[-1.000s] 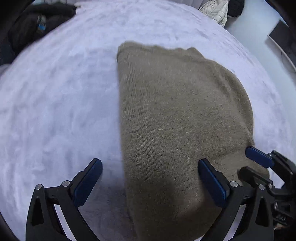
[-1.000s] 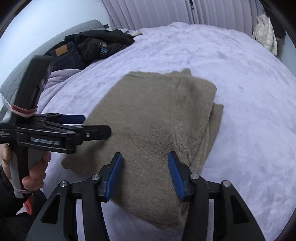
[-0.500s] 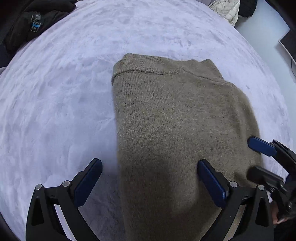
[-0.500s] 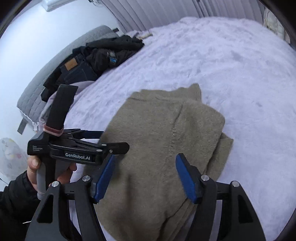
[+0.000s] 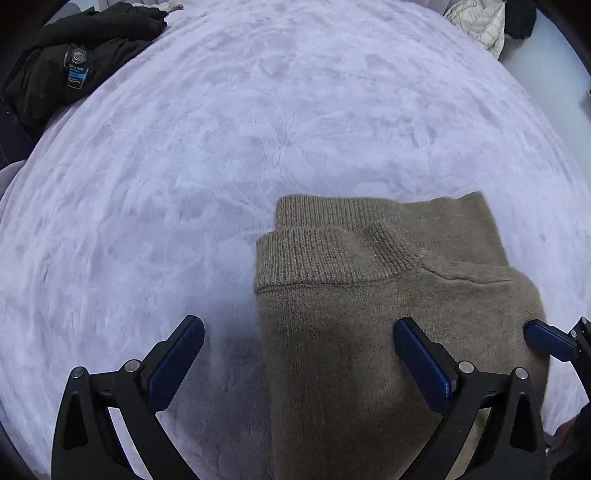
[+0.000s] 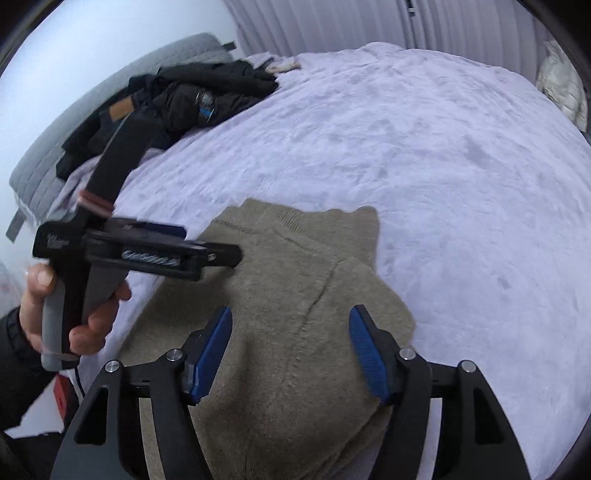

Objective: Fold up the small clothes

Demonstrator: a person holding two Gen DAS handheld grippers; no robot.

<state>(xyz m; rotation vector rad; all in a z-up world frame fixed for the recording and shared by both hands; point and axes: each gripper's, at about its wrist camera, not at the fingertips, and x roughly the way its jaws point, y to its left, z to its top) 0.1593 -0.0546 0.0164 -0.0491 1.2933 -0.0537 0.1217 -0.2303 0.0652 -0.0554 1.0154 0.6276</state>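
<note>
A folded olive-brown knit sweater (image 5: 388,288) lies flat on the lilac plush bedspread (image 5: 221,147), its ribbed hem on the far side. My left gripper (image 5: 301,360) hovers open over the sweater's left edge, one pad above the bedspread and the other above the knit, gripping nothing. In the right wrist view a hand holds the left gripper (image 6: 210,247) out over the sweater (image 6: 295,266). My right gripper (image 6: 290,350) stands open above the sweater's near part, with the knit below its pads and not pinched. One blue finger of the right gripper (image 5: 546,339) shows at the sweater's right edge.
A heap of black clothes (image 6: 192,92) with jeans lies at the far left of the bed, by a grey padded headboard (image 6: 110,88). A white puffy jacket (image 5: 476,22) sits past the far right edge. The bedspread (image 6: 443,147) stretches wide beyond the sweater.
Both grippers have drawn back toward the near side, so the sweater sits lower in both views and its ribbed hem shows. The right gripper's jaws have spread wider. The sweater stays put.
</note>
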